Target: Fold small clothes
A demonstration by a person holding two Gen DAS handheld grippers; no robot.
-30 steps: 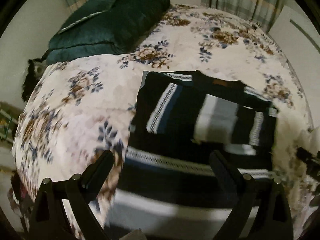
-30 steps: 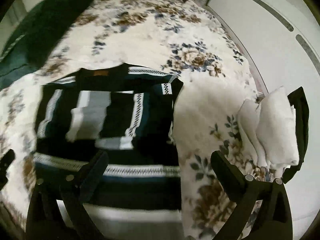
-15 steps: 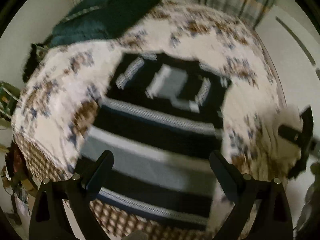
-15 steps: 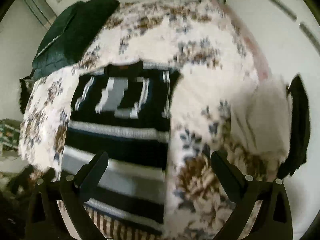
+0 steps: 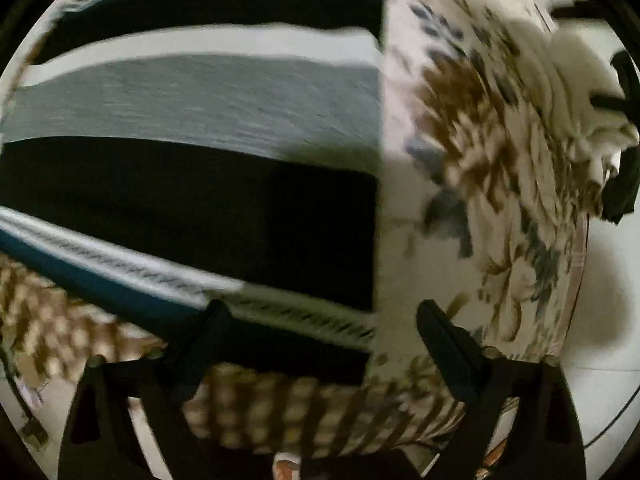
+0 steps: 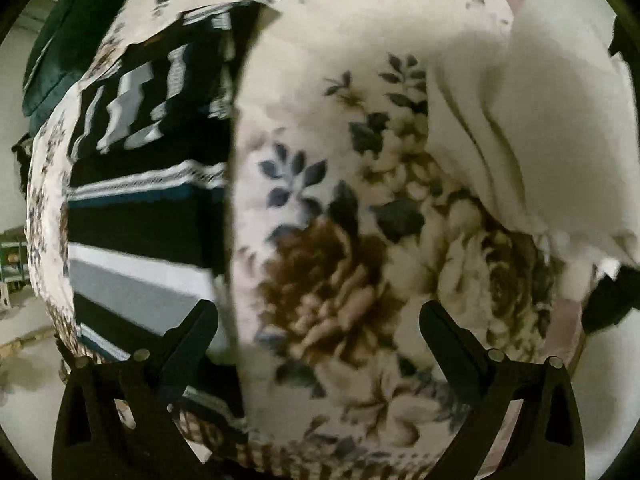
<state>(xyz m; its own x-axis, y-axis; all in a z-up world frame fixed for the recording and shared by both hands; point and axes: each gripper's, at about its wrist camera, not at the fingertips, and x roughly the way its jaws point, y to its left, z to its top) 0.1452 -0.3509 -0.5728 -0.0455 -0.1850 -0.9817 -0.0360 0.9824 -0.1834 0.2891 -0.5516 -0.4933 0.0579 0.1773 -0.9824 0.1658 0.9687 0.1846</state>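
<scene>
**Both grippers point down over the striped garment's near edge on the bed**

The striped garment [image 5: 192, 128], banded in black, grey, white and teal, lies spread flat on the bed's floral blanket [image 5: 480, 184]. Its straight right edge runs up the left wrist view, and its lower hem sits near the blanket's front edge, where a checked brown pattern [image 5: 280, 404] shows.

The left gripper [image 5: 318, 322] points steeply down over the garment's lower right corner. Its fingers [image 5: 200, 344] stand apart and are closing; the hem lies under the gap between them, but the blurred picture does not show the pads pressing cloth.

The right gripper [image 6: 318, 328] points down over the bare blanket [image 6: 340, 240] just right of the garment [image 6: 148, 200]. Its fingers [image 6: 448, 340] stand wide apart with nothing clamped; the left one lies just over the garment's right edge.

A folded white cloth [image 6: 540, 140] rests on the blanket's right side, well apart from the garment, with something dark [image 6: 608, 304] beside it. A dark green cushion [image 6: 56, 48] sits at the far left end of the bed. No container is visible.
</scene>
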